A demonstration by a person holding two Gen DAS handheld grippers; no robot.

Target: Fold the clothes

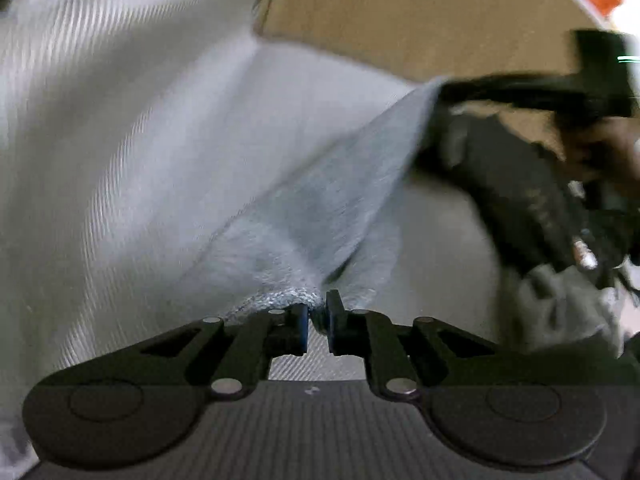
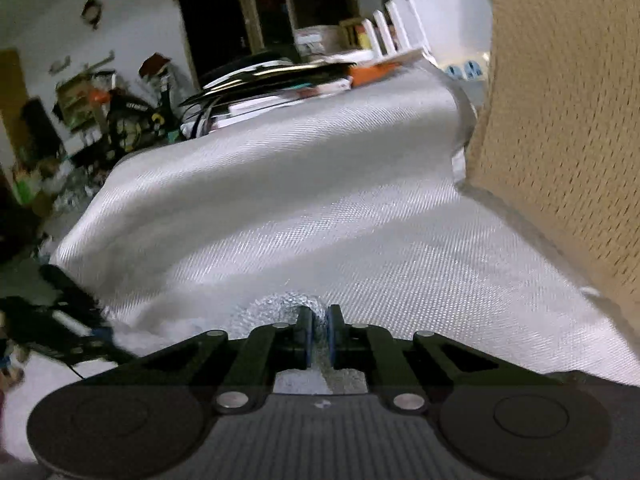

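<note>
item: grey garment, an edge pinched in the left gripper and another in the right gripper, both clamped shut on cloth, lifted over the white-covered worktop; folding barely begun, no finished fold visible.

garment on cloth-covered surface, stretched between left gripper and right gripper, mesh panel right of surface, clutter behind
</note>
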